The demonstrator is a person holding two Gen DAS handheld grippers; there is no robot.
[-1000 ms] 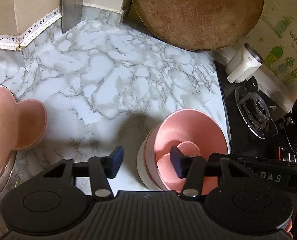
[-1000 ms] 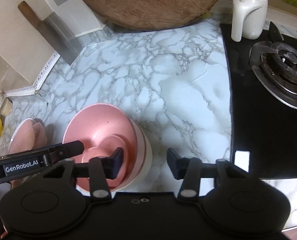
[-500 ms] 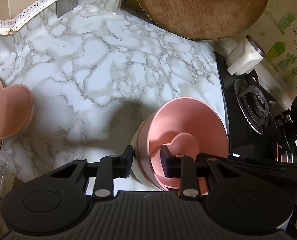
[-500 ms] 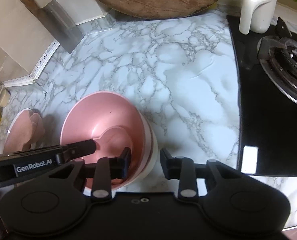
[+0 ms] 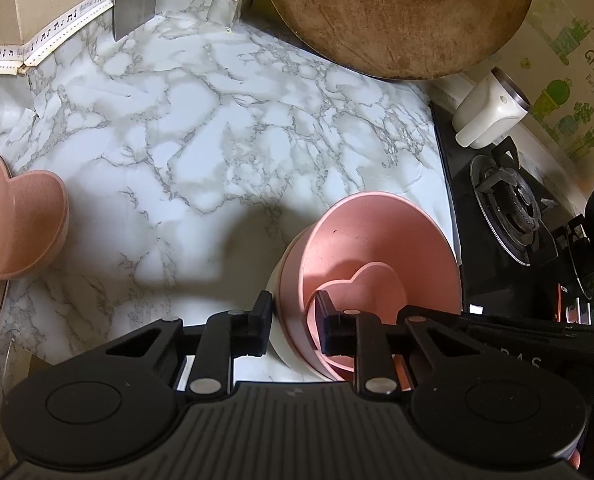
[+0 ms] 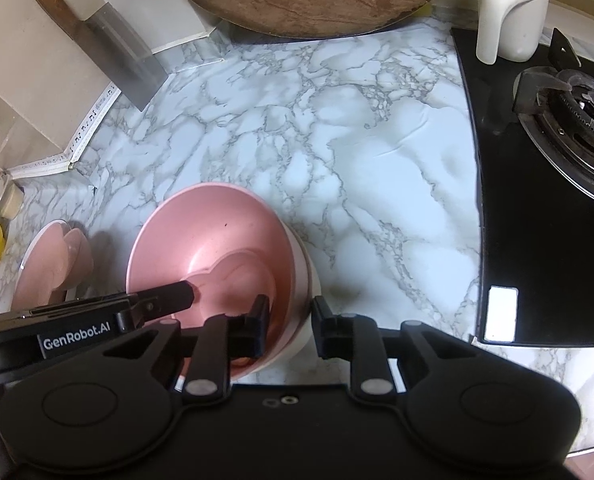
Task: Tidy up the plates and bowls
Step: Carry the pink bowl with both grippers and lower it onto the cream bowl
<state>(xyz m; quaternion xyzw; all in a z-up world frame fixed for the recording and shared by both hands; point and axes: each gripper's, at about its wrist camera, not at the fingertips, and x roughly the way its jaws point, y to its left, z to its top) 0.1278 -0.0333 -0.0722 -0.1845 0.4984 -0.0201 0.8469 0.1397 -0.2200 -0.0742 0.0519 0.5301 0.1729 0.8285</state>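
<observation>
The left gripper (image 5: 293, 326) is closing its jaws across the left rim of the stacked bowls, one black finger outside the wall and one inside; whether the pads are already pressing on the rim cannot be told. The right gripper (image 6: 291, 326) is doing the same on the opposite rim, its jaws closing with the wall between them, contact likewise unclear. Between them the round pink plastic bowl (image 5: 377, 240) is nesting inside a white bowl (image 5: 279, 280), whose wall is showing only as a pale band beneath it. A small pink heart-shaped dish (image 6: 241, 276) is lying in the bottom of the pink bowl. The stack is standing on the white marble-patterned countertop (image 5: 201, 136), near its front edge. Further left, another pink heart-shaped dish (image 5: 25, 224) is resting on a plate. Behind, a round wooden chopping board (image 5: 397, 12) is leaning against the wall, a cleaver (image 6: 109, 52) beside it. To the right, a black gas hob (image 6: 545, 200) is carrying a white mug (image 6: 509, 12).
</observation>
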